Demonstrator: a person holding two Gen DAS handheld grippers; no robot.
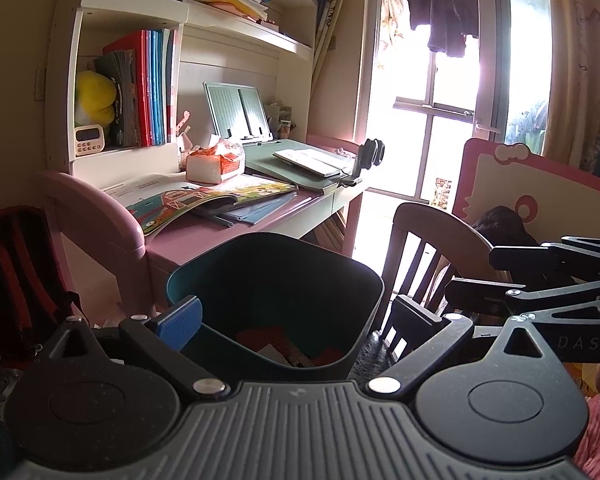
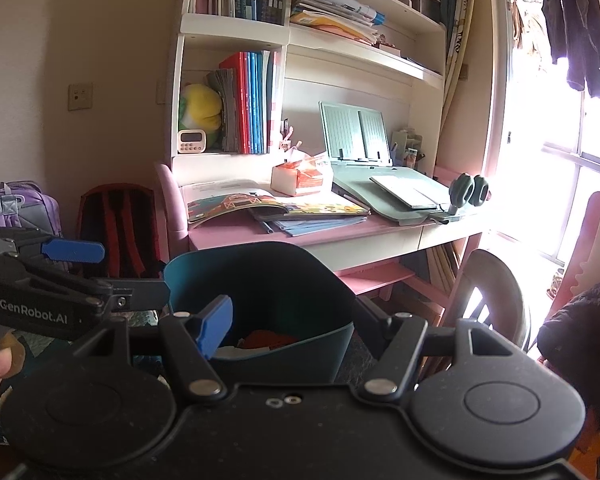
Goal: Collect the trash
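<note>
1. Both grippers are mine: left gripper and right gripper, each spread wide, holding nothing.
2. Between their fingers stands the dark teal bin, near the pink desk.
3. Red and white trash lies inside the bin.

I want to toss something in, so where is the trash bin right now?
In both wrist views the dark teal trash bin sits low and central, in front of the pink desk, with the wooden chair to its right.

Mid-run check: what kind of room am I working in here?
Most likely a child's bedroom or study corner: a pink desk with an open picture book, a shelf unit of books, and school backpacks against the wall. The dark bin sits before the desk.
</note>
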